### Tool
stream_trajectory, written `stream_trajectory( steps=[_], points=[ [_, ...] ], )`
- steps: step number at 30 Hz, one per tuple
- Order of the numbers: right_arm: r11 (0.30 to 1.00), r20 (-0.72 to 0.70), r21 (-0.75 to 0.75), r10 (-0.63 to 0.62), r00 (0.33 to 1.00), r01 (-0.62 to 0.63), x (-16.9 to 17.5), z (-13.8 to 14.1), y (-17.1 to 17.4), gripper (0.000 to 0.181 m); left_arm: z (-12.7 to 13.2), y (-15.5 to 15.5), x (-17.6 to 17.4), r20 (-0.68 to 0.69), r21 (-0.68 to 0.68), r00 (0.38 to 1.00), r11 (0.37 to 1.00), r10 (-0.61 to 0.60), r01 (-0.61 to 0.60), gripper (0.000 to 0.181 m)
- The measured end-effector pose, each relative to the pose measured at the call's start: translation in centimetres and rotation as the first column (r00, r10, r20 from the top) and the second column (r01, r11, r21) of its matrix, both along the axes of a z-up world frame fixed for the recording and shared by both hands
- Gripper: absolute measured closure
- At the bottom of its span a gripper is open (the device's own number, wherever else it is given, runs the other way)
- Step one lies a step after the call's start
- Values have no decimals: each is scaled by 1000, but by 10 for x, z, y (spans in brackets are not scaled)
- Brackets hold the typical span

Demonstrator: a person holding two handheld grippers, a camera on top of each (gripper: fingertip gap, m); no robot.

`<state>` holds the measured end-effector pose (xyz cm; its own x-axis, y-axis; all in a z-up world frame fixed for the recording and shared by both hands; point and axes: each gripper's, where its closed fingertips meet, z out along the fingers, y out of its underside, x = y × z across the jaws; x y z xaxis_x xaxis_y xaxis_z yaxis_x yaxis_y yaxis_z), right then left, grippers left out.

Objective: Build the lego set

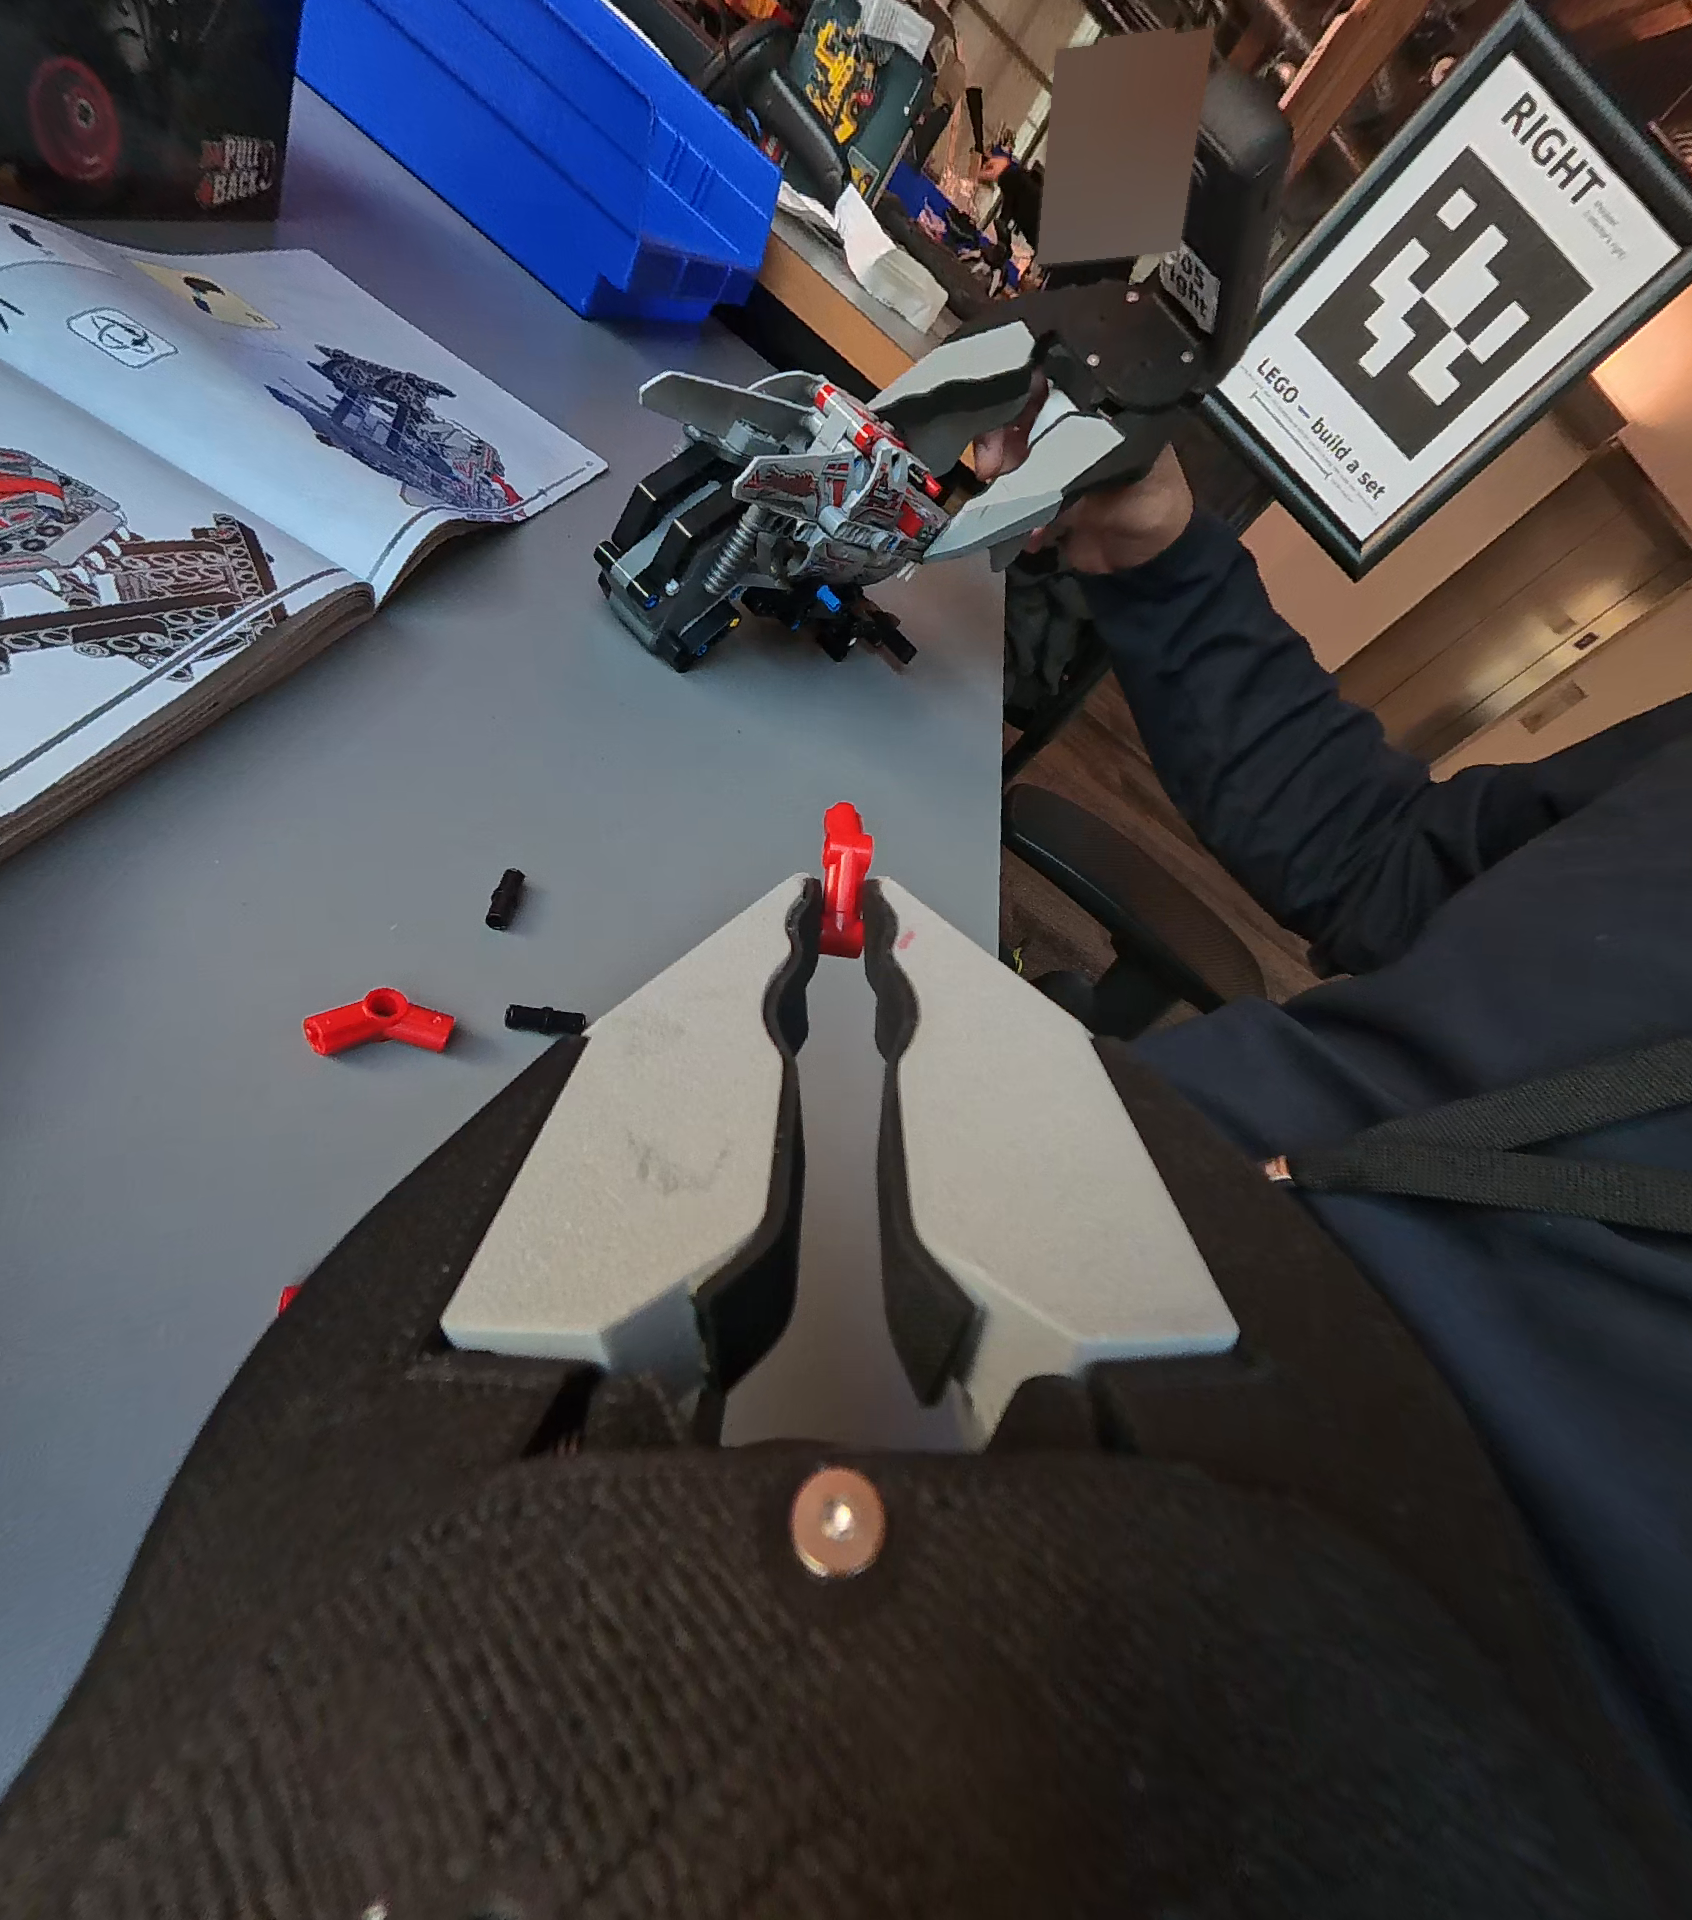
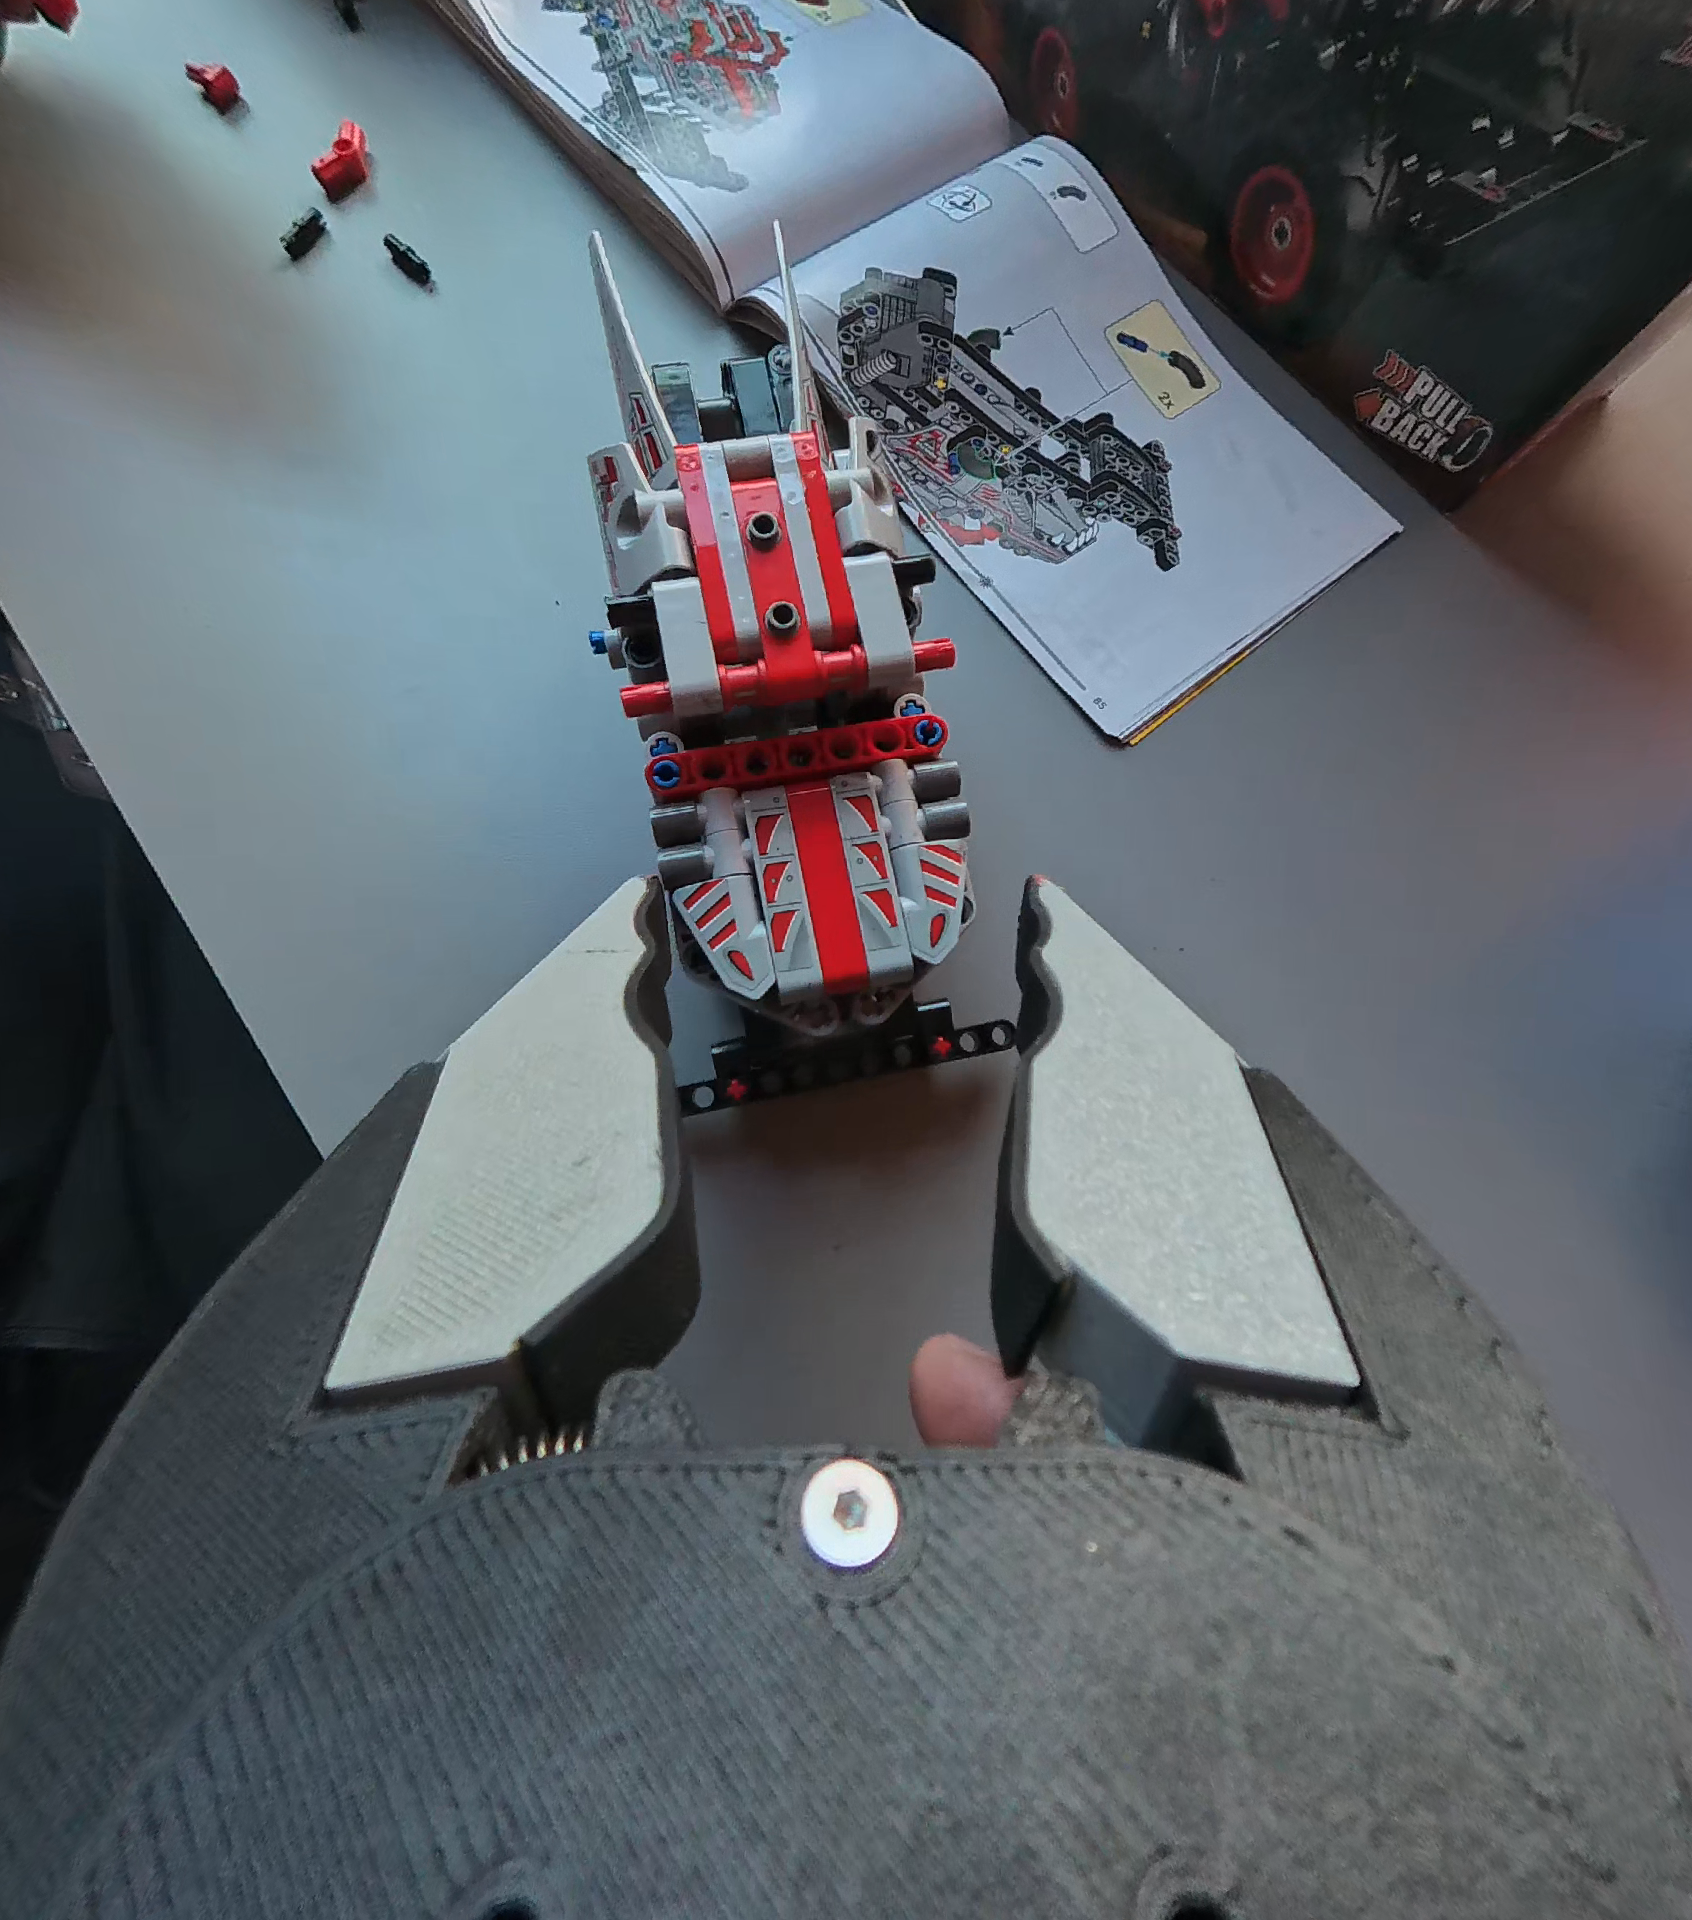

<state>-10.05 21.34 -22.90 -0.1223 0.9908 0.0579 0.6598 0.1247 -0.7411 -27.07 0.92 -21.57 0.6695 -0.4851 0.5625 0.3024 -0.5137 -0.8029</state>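
My left gripper [image 1: 840, 896] is shut on a small red connector [image 1: 844, 862] and holds it upright just above the grey table [image 1: 406, 727]. The grey, red and black lego model [image 1: 780, 520] stands farther off on the table. My right gripper [image 2: 837, 925] is open, with its jaws either side of the model's nose [image 2: 821, 894]. A gap shows on the right side. The right gripper also shows in the left wrist view [image 1: 967, 468]. A red angled connector [image 1: 380, 1020] and two black pins [image 1: 505, 898] [image 1: 545, 1018] lie loose to the left of my left gripper.
The open instruction booklet [image 1: 146, 468] lies at the left, and it also shows in the right wrist view [image 2: 1029, 416]. A blue bin [image 1: 551, 135] and the set's box [image 2: 1444, 156] stand behind. The table edge [image 1: 1000, 727] runs close on the right. A framed sign [image 1: 1465, 281] stands beyond it. Across from one pair of fingers to the other is roughly 30 cm.
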Motion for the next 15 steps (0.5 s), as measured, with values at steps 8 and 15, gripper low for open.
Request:
stream_trajectory(
  steps=[8, 15],
  points=[
    [999, -103, -45, -16, 995, 12, 6, 8, -4, 118, 0, 0, 0, -1, -2, 1000, 1000, 2, -2, 177],
    [997, -115, -77, -33, 993, 24, 13, 7, -2, 118, 0, 0, 0, 5, 0, 1000, 1000, -3, 3, 177]
  ],
)
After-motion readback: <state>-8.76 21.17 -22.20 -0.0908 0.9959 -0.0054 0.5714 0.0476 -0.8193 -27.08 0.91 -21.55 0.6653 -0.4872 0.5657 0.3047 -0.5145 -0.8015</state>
